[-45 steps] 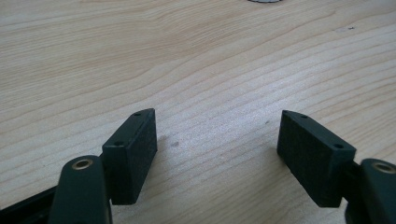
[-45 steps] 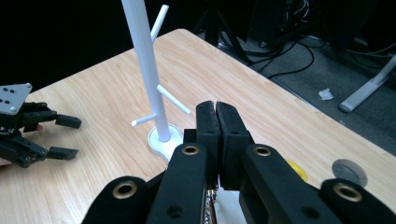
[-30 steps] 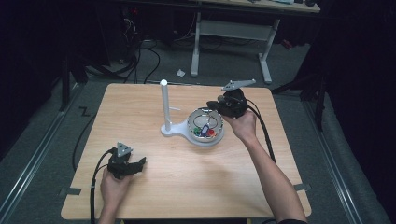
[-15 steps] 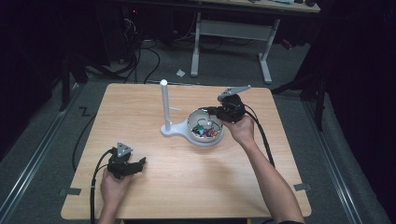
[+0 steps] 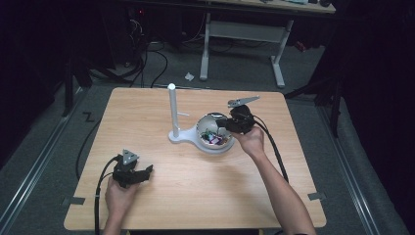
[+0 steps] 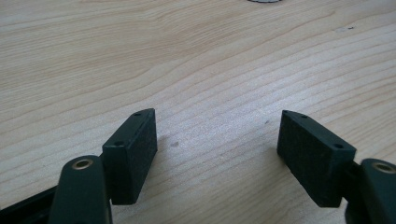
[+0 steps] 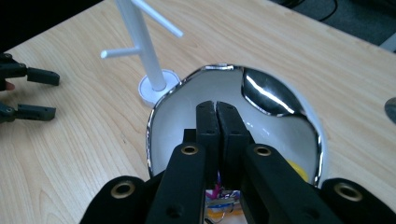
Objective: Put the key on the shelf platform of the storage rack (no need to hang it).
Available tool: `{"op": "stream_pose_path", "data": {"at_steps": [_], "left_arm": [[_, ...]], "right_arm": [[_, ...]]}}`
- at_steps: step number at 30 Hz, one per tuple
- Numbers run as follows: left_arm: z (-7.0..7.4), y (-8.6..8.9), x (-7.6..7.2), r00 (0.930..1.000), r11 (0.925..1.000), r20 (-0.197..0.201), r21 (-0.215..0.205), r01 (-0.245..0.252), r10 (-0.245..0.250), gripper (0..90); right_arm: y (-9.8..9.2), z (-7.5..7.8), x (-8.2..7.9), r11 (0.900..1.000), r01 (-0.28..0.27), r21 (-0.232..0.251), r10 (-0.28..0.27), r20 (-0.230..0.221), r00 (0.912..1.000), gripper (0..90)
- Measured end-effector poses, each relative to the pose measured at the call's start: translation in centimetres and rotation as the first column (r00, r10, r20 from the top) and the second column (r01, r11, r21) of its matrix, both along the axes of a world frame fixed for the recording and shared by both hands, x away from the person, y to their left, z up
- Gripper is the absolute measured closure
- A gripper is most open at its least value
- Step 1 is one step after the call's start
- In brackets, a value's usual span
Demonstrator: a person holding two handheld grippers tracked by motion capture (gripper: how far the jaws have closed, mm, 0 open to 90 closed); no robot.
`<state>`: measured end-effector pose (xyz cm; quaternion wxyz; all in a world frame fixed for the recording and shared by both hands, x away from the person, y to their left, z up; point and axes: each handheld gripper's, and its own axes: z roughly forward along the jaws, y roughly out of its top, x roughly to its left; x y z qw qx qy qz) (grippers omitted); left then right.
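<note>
Fingers: right gripper (image 7: 217, 112) pressed closed inside bowl (image 7: 273, 100), possibly pinching something; snagging could tip it. Left gripper (image 6: 217, 154) open.

1. The tabletop (image 5: 147, 112) is pale wood with a plain grain, its corners rounded.
2. Beyond its far edge stands a second desk (image 5: 240, 29) on white legs with a white crossbar.
3. Black cables (image 5: 147, 58) loop over the grey floor past the far left corner.
4. A small white scrap (image 5: 189, 76) lies on the floor just beyond the far edge.
5. A black zigzag mark (image 5: 88, 117) sits on the floor beside the left edge.
6. Grey tape strips lie on the floor, one (image 5: 72, 200) near the near left corner and another (image 5: 313, 196) beside the near right corner.
7. A metal rail (image 5: 34, 166) runs along the floor, well apart from the left edge.
</note>
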<state>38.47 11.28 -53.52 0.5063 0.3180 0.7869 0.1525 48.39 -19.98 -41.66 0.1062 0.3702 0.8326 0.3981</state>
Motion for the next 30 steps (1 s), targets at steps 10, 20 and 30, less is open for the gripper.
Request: {"op": "stream_pose_path", "data": {"at_steps": [10, 20, 30], "left_arm": [[0.0, 0.0, 0.0, 1.0000, 1.0000, 0.000, 0.000, -0.001, 0.001, 29.0], [0.0, 0.0, 0.0, 1.0000, 1.0000, 0.000, 0.000, 0.000, 0.000, 29.0], [0.0, 0.0, 0.0, 1.0000, 1.0000, 0.000, -0.001, -0.001, 0.001, 29.0]], "right_arm": [[0.1, -1.3, 0.0, 1.000, -0.002, -0.010, 0.002, -0.030, 0.9995, 85.6], [-0.4, -0.3, -0.9, 1.000, 0.027, -0.006, -0.027, 0.034, 0.9991, 66.8], [-1.9, 1.2, -2.1, 0.994, 0.108, 0.006, -0.108, 0.103, 0.9889, 53.8]]}}
